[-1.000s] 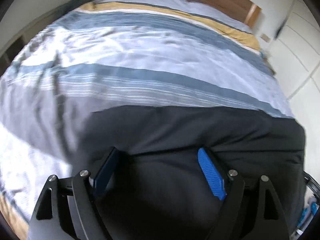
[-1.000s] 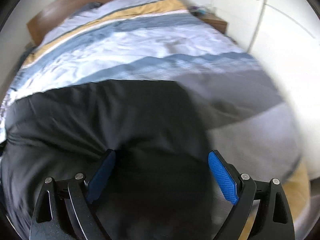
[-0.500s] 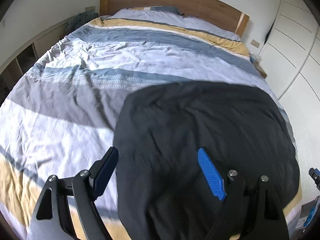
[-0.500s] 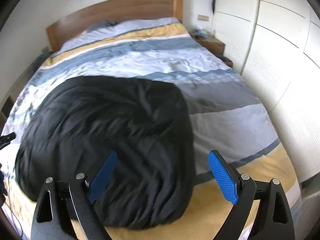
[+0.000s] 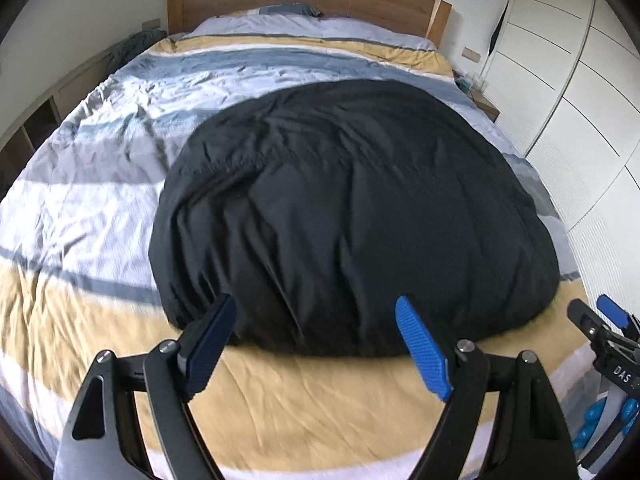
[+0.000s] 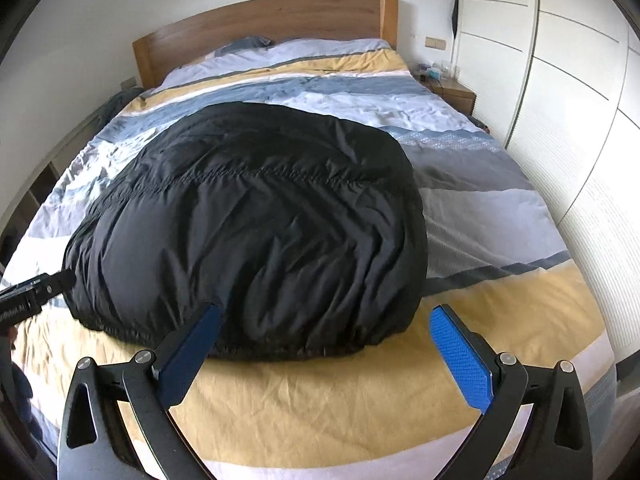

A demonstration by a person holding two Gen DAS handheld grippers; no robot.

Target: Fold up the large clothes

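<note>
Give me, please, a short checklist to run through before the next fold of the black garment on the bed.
1. Left gripper open and holding nothing: ok.
2. Right gripper open and holding nothing: ok.
3. Black garment lying wholly on the striped duvet: ok.
4. Garment flat enough for a neat fold: not ok, it looks puffy and wrinkled.
5. Near edge within reach of both grippers: ok, it lies just ahead of the fingertips.
6. Sleeves or hood tucked under: cannot tell.
</note>
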